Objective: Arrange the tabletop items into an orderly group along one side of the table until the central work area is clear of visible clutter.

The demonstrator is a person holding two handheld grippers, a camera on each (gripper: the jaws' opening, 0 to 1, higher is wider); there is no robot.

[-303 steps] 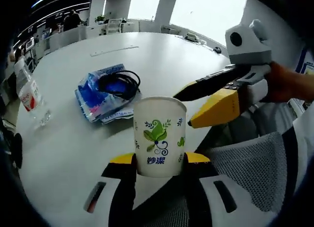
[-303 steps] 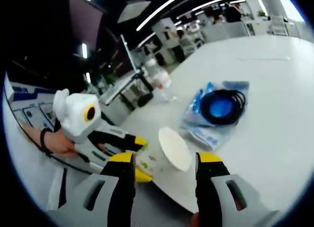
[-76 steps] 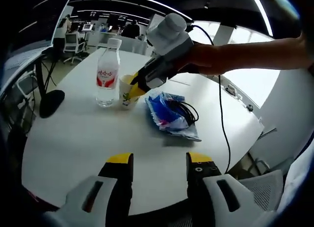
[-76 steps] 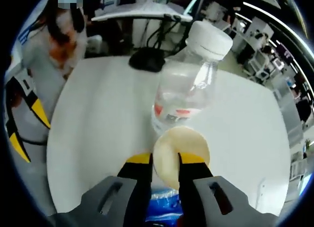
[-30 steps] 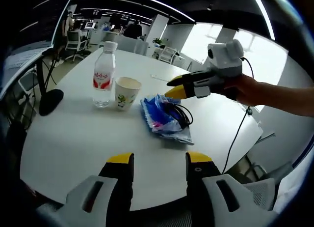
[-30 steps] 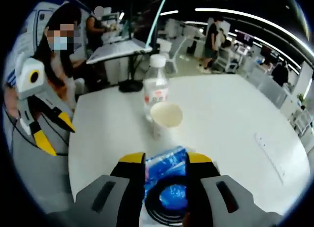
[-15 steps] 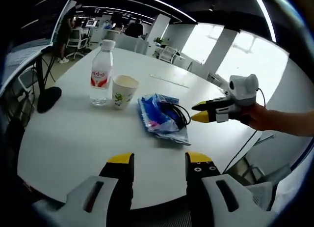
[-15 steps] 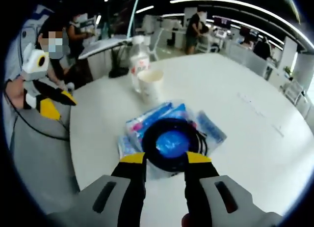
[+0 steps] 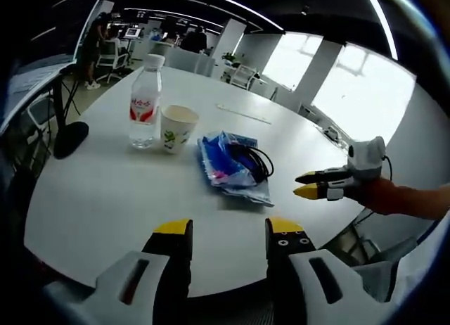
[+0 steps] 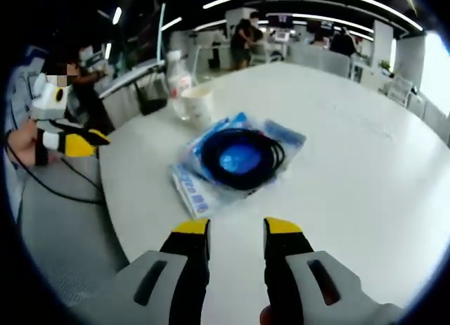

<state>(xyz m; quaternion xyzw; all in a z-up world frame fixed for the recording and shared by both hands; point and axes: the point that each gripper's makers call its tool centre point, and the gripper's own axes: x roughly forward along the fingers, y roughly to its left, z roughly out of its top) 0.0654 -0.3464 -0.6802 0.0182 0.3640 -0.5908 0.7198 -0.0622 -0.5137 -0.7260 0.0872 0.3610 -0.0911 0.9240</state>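
Looking along the left gripper [image 9: 226,233], its fingers apart and empty, a round white table [image 9: 105,191] carries a water bottle [image 9: 143,112] at 11 o'clock, a paper cup [image 9: 176,128] just beside it, and a blue packet [image 9: 232,169] under a black cable coil [image 9: 252,162]. Office desks and bright windows lie behind.

In the right gripper view, the right gripper [image 10: 236,233] is narrowly parted and empty; packet and coil lie at 12 o'clock.
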